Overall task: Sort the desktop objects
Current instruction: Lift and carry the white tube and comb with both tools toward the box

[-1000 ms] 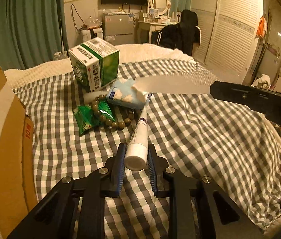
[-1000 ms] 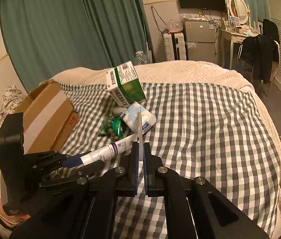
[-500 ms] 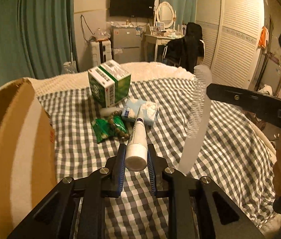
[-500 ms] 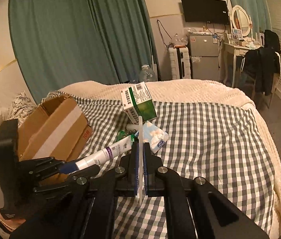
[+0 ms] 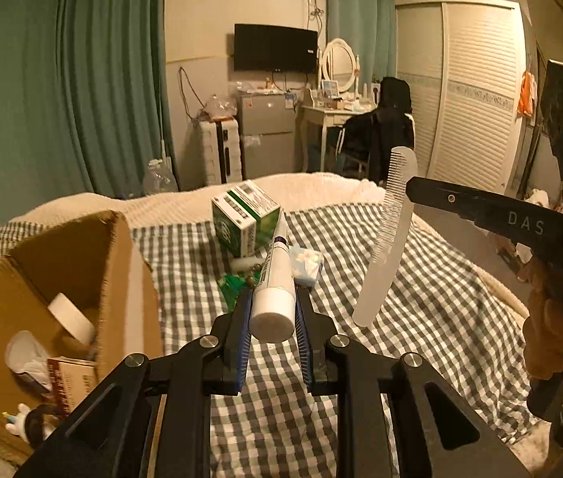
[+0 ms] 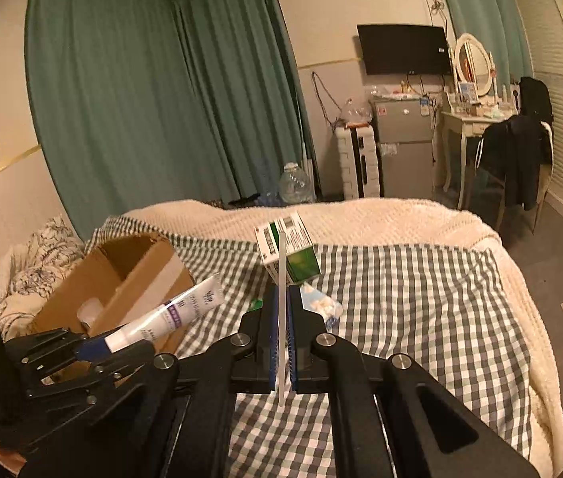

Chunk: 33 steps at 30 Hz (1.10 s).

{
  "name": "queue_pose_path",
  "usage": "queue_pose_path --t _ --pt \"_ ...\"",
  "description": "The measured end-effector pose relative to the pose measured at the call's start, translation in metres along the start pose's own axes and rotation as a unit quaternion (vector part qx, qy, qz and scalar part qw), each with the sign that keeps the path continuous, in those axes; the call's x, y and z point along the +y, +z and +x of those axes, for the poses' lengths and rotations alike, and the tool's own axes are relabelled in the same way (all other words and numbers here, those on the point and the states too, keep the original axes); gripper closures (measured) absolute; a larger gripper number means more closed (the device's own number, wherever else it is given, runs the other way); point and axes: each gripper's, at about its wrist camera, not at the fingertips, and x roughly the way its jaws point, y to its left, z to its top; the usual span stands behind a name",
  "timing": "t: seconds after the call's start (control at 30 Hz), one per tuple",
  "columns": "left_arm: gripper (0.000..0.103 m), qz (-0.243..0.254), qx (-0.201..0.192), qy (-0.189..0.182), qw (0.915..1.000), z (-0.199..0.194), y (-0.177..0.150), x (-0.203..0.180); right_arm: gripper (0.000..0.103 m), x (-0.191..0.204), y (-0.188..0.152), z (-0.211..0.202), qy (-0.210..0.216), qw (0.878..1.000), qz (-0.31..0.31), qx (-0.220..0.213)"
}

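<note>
Tube [image 5: 275, 279] clamped in left gripper [image 5: 271, 310], pointing forward; box [image 5: 62, 298] lower left, nearer; right gripper [image 6: 281, 342] pinches comb [image 6: 281, 298].

Left claw [image 5: 272, 312] clamps tube [image 5: 275, 279] above checked bed [image 5: 420, 298]. Right claw [image 5: 410, 187] grips comb [image 5: 387, 255]. Open box [image 5: 82, 279] left; green carton [image 5: 247, 219] behind.

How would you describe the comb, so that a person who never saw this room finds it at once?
Look above the checked bedcover, to the right of the cardboard box. The right gripper is shut on a pale, see-through comb, held nearly upright. Unlike the white tube in the left gripper, it is flat and toothed.
</note>
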Motion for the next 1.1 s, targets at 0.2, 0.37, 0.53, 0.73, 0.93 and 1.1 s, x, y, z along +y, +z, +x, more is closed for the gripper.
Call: queue_pose_path --t 0.2,0.37,0.53,0.73,0.93,1.1 --pt "0.083 -0.01 -0.012 0.009 0.9998 -0.024 0.004 0.011 0.099 0.018 0.012 -0.022 -0.003 0.999 -0.022 -0.032" --pt "0.083 -0.016 -0.027 0.013 0.9994 -0.043 0.009 0.022 0.099 0.034 0.021 -0.045 0.005 0.997 -0.031 -0.065" --pt "0.083 -0.01 -0.044 0.025 0.9987 -0.061 0.014 0.029 0.099 0.05 0.027 -0.062 0.021 0.995 -0.038 -0.087" --pt "0.083 -0.012 -0.05 0.038 0.9979 -0.077 0.019 0.043 0.099 0.075 0.027 -0.07 0.037 0.993 -0.054 -0.098" --pt "0.083 -0.018 -0.057 0.06 0.9964 -0.092 0.022 0.064 0.099 0.102 0.025 -0.069 0.059 0.991 -0.078 -0.095" --pt "0.083 -0.033 -0.057 0.072 0.9953 -0.099 0.022 0.088 0.099 0.125 0.026 -0.061 0.074 0.988 -0.097 -0.091"
